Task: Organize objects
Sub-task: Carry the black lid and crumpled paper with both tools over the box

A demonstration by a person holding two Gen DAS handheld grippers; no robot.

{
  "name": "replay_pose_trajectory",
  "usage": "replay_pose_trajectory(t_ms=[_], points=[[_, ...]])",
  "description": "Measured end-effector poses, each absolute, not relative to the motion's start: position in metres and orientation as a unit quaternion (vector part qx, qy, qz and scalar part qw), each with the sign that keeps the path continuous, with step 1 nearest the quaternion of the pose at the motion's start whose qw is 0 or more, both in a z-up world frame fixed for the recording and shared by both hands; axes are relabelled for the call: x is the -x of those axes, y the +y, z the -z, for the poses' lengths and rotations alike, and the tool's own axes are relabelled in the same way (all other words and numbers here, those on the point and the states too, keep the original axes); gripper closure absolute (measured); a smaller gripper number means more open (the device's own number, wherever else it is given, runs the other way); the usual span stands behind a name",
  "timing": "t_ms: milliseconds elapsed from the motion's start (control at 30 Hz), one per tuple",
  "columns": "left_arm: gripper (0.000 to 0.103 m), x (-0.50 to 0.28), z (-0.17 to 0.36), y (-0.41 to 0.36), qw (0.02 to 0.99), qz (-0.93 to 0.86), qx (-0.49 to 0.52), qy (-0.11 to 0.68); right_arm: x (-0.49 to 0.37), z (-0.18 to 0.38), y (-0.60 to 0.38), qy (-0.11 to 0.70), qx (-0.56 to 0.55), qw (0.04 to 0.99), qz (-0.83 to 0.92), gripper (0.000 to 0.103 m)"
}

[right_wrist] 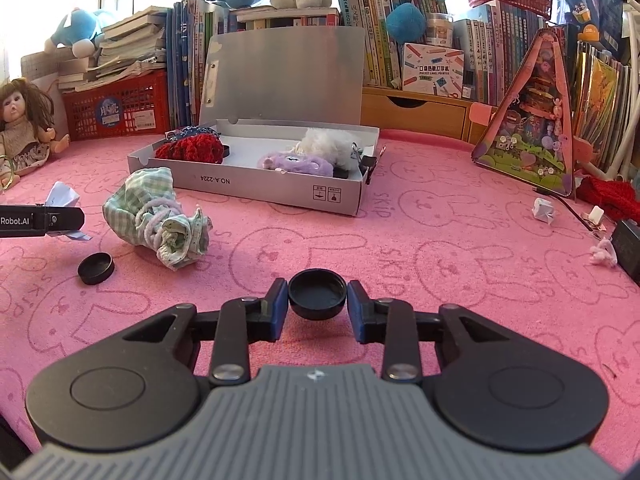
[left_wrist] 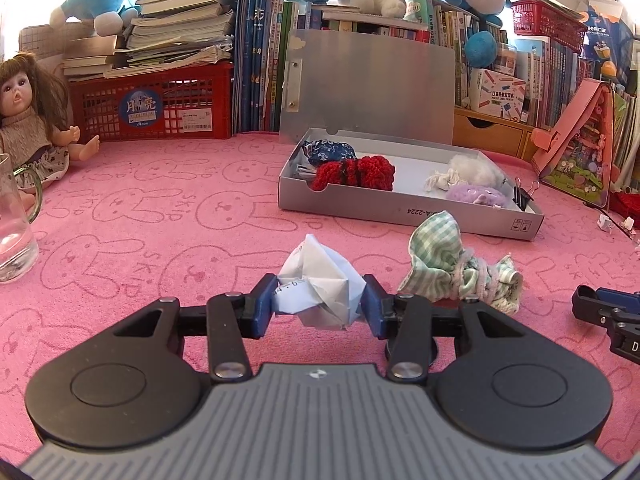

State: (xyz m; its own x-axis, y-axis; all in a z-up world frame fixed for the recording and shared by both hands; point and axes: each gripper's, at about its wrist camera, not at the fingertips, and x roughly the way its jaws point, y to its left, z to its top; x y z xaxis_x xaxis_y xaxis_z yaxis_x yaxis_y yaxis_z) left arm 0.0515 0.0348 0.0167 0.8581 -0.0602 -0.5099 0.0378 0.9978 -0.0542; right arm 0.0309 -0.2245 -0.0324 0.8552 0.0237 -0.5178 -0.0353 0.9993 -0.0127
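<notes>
Approx half done: box (right_wrist: 256, 190) has several soft bits in, left gripper (left_wrist: 320, 300) clamped on paper wad (left_wrist: 316, 292), right gripper (right_wrist: 318, 306) jaws apart round black cap (right_wrist: 317, 294); checked cloth (right_wrist: 158, 220) & 2nd cap (right_wrist: 96, 268) left on counter (right_wrist: 440, 260).

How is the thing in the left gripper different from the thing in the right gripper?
The left gripper squeezes a crumpled white paper ball; the black round cap sits between the right gripper fingers. The paper ball is pale, wrinkled and lumpy; the cap is dark, smooth and round, with its hollow side up. The paper fills a wide gap; the cap needs a narrower one. Both are small things above the pink cloth.
</notes>
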Motion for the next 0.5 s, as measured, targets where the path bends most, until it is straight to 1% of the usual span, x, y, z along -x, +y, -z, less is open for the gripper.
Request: replay_pose_trajectory(t_ms=[500], points=[[0.051, -0.076, -0.05, 0.021, 0.97, 0.04, 0.002, 0.238, -0.052, 0.002, -0.229, 0.243, 0.005, 0.97, -0.006, 0.066]])
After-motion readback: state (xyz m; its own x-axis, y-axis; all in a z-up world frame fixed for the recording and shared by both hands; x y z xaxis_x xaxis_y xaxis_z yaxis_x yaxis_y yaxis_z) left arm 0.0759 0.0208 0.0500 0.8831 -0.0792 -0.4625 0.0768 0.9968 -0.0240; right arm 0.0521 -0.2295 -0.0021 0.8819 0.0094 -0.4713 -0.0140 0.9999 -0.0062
